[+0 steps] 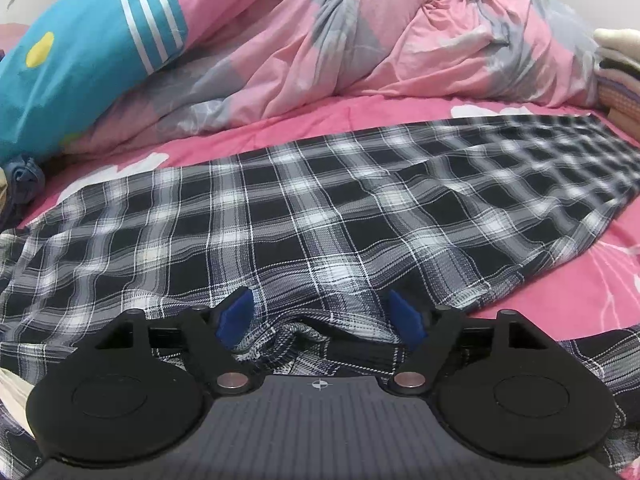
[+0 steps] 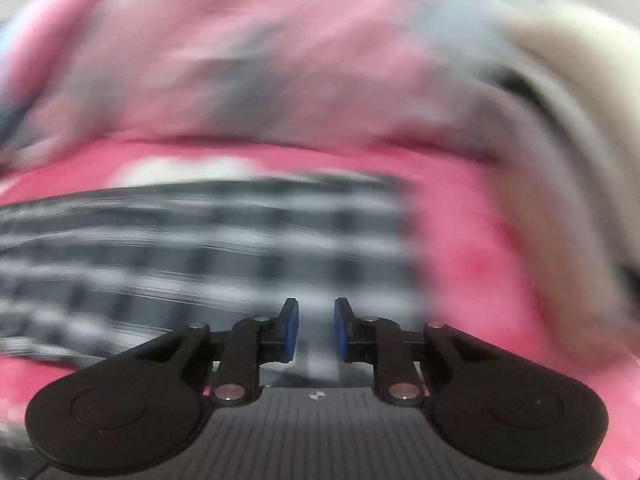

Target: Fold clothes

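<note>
A black-and-white plaid garment [image 1: 320, 216] lies spread across the pink bedsheet [image 1: 560, 288]. My left gripper [image 1: 320, 316] is open, its blue pads [image 1: 236, 316] wide apart over a bunched fold of the plaid cloth at the near edge. The right wrist view is blurred by motion. There my right gripper [image 2: 316, 332] has its pads a narrow gap apart, with plaid cloth [image 2: 200, 248] in front of and between them; whether it grips the cloth cannot be told.
A rumpled pink and grey duvet [image 1: 360, 40] lies behind the garment. A teal pillow with white stripes [image 1: 80, 60] is at the back left. Stacked clothes [image 1: 620, 64] sit at the right edge, and a dark bundle [image 1: 24, 176] at the left.
</note>
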Motion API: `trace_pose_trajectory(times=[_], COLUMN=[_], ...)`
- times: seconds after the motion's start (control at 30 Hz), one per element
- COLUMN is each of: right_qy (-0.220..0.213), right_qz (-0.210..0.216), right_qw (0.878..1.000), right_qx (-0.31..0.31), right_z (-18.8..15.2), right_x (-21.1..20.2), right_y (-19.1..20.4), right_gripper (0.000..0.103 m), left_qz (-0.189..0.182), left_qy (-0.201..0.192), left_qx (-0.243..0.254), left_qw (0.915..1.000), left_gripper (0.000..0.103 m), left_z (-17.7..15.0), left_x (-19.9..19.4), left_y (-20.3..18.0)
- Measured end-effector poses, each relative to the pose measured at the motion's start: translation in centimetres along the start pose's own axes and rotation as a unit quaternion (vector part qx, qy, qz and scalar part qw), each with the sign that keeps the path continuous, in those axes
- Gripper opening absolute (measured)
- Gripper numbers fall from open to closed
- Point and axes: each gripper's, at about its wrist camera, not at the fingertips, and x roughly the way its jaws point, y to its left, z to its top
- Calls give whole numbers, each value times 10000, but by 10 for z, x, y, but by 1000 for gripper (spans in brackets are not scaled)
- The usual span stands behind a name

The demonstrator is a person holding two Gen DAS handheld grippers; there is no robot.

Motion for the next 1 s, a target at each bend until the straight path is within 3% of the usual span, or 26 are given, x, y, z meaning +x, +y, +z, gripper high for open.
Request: trace_pose_trajectory(times=[0.07,0.13,0.23,0.33,0.4,0.5,0.57,0.63,0.77,0.87,0.93,1.0], right_qy=[-102,-26,252,105,198,381,60,-299,-254,158,-26,56], right_qz=[650,966,928,258,-250,-1040,-927,-462,26,-676,-685,-1305], right_qw=[9955,9857,9809,9886,9967,9934,9946,9978,9994,9958,9846,9694], right_qx=[-676,-1379,-1689,-1481,-740,307,463,378,250,589,1610,2078], right_z=[8,1,-19,-46,-54,-57,-52,-39,-22,-46,-75,-104], right_x=[19,37,48,26,13,1,-15,-16,18,31,-5,-52], right_y=[61,118,132,75,22,-37,-35,-17,9,-25,-71,-90], right_gripper=[21,21,21,33,37,37,37,37,37,37,36,40], left_qz=[-33,-61,-80,-62,-46,-35,-12,10,-32,-91,-105,-82], left_qy=[9,20,27,18,20,14,7,5,6,26,31,23], left_qx=[-59,-112,-117,-60,-51,-55,-48,-49,-119,-180,-189,-169], left_qw=[10000,9999,9999,10000,10000,10000,10000,10000,9999,9998,9998,9998], left_gripper=[77,78,79,79,79,80,81,82,83,83,83,83], left_z=[0,-1,-1,-2,-2,-2,-2,-3,-3,-3,-2,-3], left_x=[0,0,-1,-2,-2,-1,-1,0,1,2,2,2], left_y=[2,4,5,3,2,2,2,2,5,8,8,7])
